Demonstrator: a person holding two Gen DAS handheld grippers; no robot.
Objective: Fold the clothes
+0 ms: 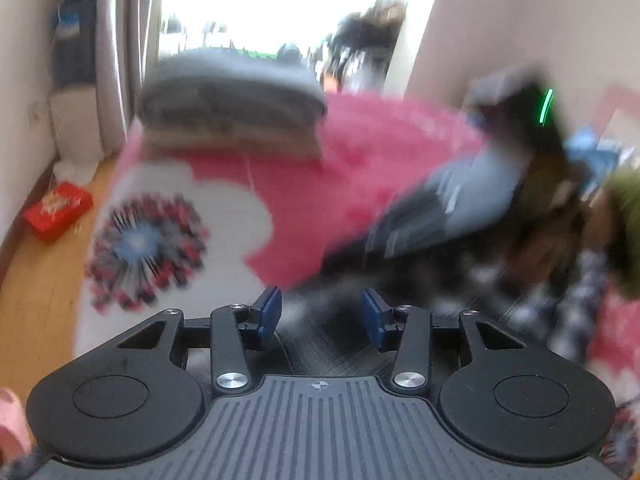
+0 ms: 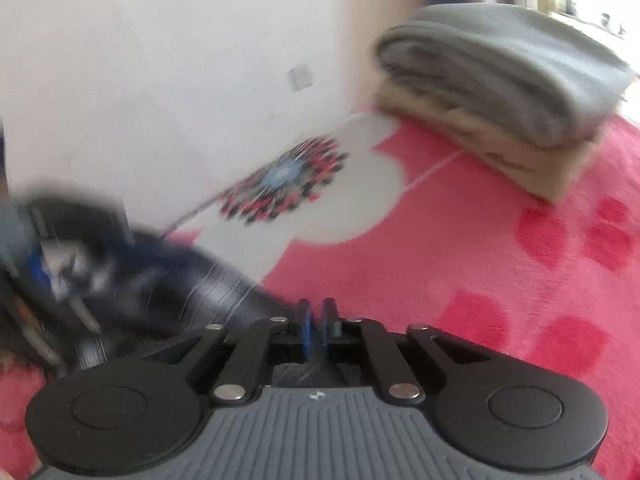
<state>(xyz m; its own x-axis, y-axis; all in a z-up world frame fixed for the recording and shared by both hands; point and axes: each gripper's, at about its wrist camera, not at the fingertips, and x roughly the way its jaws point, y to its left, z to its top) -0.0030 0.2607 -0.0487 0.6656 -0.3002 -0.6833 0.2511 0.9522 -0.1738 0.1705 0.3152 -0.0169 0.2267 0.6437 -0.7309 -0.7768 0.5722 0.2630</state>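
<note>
A dark striped garment (image 1: 320,332) lies on the pink bed cover under my left gripper (image 1: 320,316), whose blue pads are apart and hold nothing. In the right wrist view the same dark garment (image 2: 216,288) stretches to the left, and my right gripper (image 2: 318,324) is shut on its edge just above the bed. The other gripper shows blurred at the right of the left wrist view (image 1: 440,208) and at the left of the right wrist view (image 2: 60,256).
A folded stack of grey and beige blankets (image 1: 232,112) (image 2: 500,88) sits at the far end of the pink and white bed cover (image 2: 480,264). A red box (image 1: 56,210) lies on the wooden floor at left. Checked cloth (image 1: 568,300) lies at right.
</note>
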